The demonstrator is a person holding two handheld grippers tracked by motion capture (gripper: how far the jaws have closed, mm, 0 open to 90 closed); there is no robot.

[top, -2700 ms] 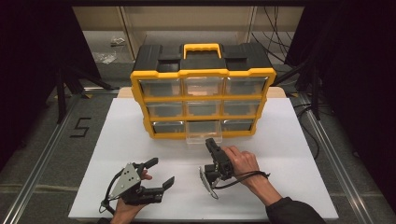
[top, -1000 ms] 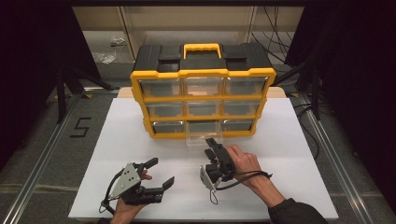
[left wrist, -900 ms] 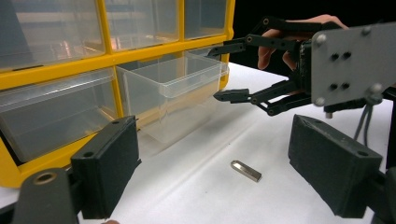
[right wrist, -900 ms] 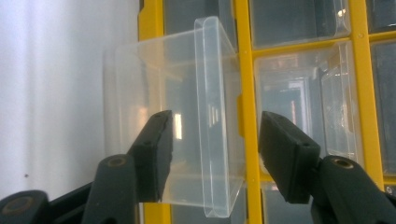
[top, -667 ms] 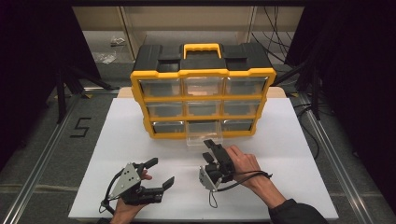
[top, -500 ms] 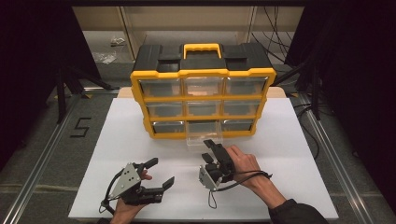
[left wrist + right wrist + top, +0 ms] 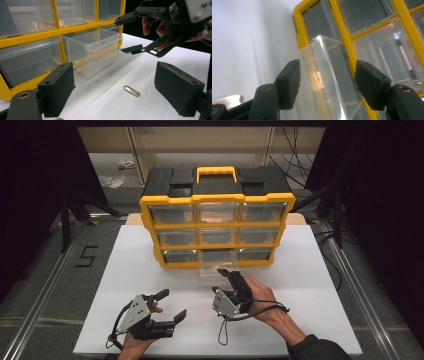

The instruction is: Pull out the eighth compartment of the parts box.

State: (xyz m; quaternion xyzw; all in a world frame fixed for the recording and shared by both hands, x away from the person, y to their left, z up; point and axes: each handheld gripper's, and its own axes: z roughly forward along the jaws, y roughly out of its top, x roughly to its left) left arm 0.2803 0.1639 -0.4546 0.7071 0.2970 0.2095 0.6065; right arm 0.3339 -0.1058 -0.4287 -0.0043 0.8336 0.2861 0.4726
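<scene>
While the right gripper (image 7: 226, 276) points toward the pulled-out clear plastic drawer (image 7: 216, 270) at the bottom middle of the yellow-framed organiser cabinet with a black top and yellow handle (image 7: 218, 217), its jaws stand well apart and have just been opening. In the right gripper view the drawer's front wall (image 7: 329, 80) lies between the two black pads (image 7: 288, 83), but neither pad presses on it; a gap shows on each side. From the left gripper view the same gripper (image 7: 132, 35) hangs just beside the drawer's (image 7: 91, 51) front corner, one finger above its rim, the other lower and in front.

The left gripper (image 7: 172, 306) rests low over the white table top (image 7: 310, 285), near its front edge and well apart from the cabinet. Its jaws are wide apart with nothing between them. In its own view a small silver metal USB stick with a loop end (image 7: 131, 91) lies on the white surface ahead of its pads (image 7: 58, 91), between them and the drawer, untouched.

The drawer sits partly out of its slot, its base on the table, and looks empty. The other eight drawers are pushed in.

On the dark floor to the left of the table a marking reads "5" (image 7: 86, 256). I can read no brand or label on the cabinet.
</scene>
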